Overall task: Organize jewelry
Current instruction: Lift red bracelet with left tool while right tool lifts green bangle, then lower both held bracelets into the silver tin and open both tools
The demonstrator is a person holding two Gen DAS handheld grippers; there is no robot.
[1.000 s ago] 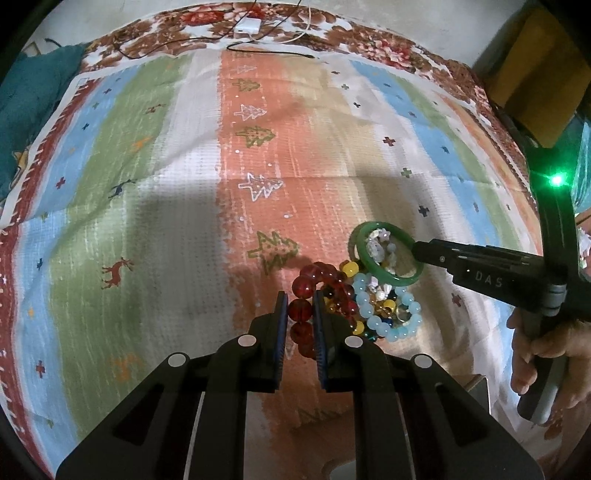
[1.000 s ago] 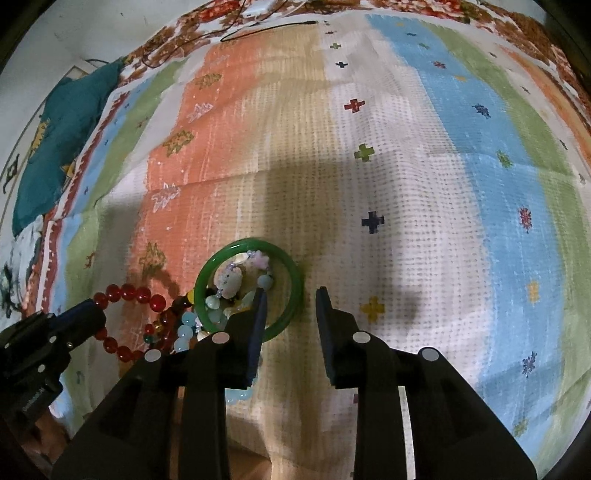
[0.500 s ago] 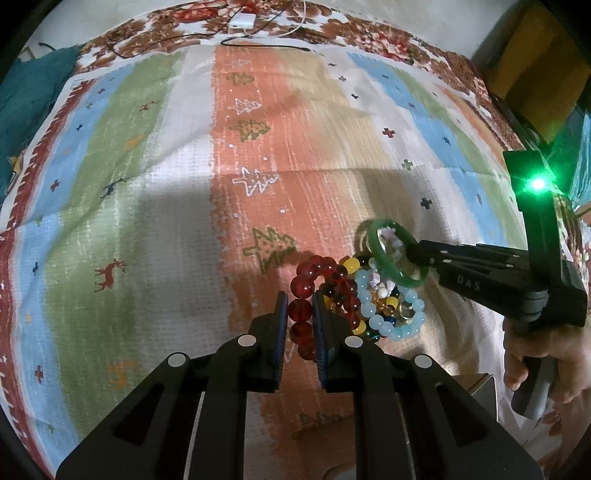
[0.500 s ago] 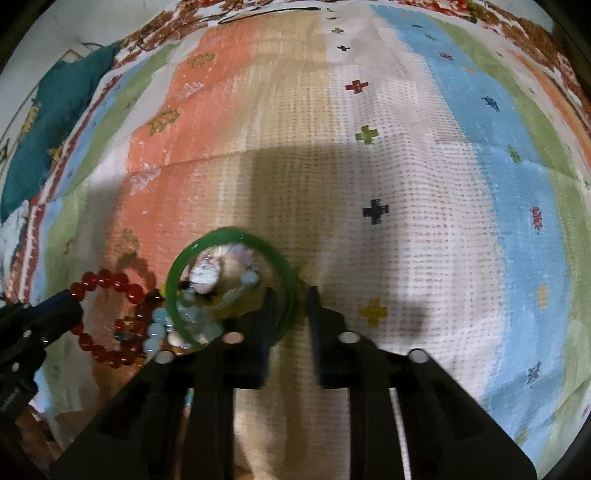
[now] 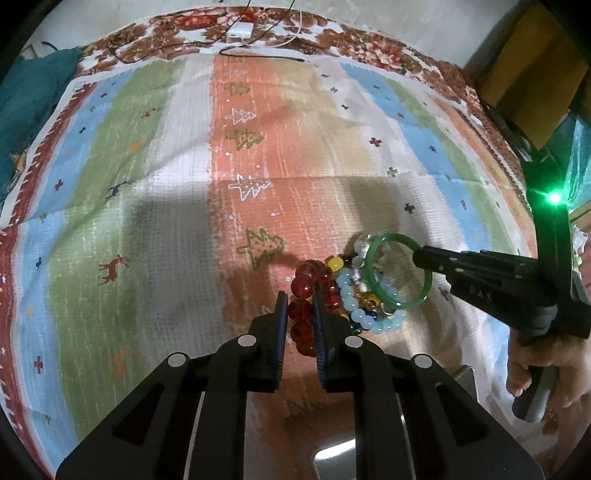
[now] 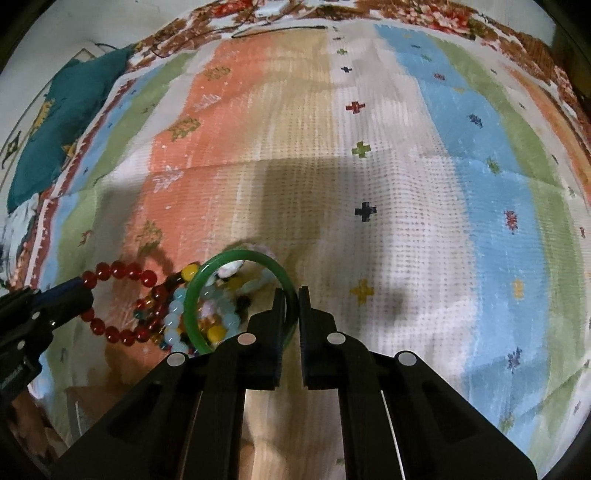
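Jewelry pile (image 5: pixel 364 295): beaded bracelets heaped on the orange stripe of the striped cloth (image 5: pixel 155 155), near its front edge. Strands overlap; individual pieces under the heap are hard to separate, and small beads blur in the right wrist view.

Red bead bracelet (image 5: pixel 303 291): left gripper (image 5: pixel 300 306) clenched on it, a red bead pinched between the blue pads. Its lower beads are hidden behind the fingers.

Green bangle (image 5: pixel 400 275): right gripper (image 6: pixel 291 299) closed on its rim, bangle tilted up off the cloth on its near side, far edge over the pale blue bead bracelet (image 5: pixel 360 312). Part of the rim is hidden between the right fingers. A yellow bead (image 5: pixel 335 263) shows at the pile's far edge.

Person's right hand (image 5: pixel 532 369) is cut off at the frame border; a green light (image 5: pixel 554 198) glows on the rig.

Surface: cloth with tree, deer and cross motifs, floral border at the far end, a white adapter (image 5: pixel 240 28) and black cables there. Teal fabric (image 5: pixel 26 99) far left.

Change: one second ago the right fingers stood apart around the bangle lying flat; now they grip it and it is raised. Left grip unchanged.
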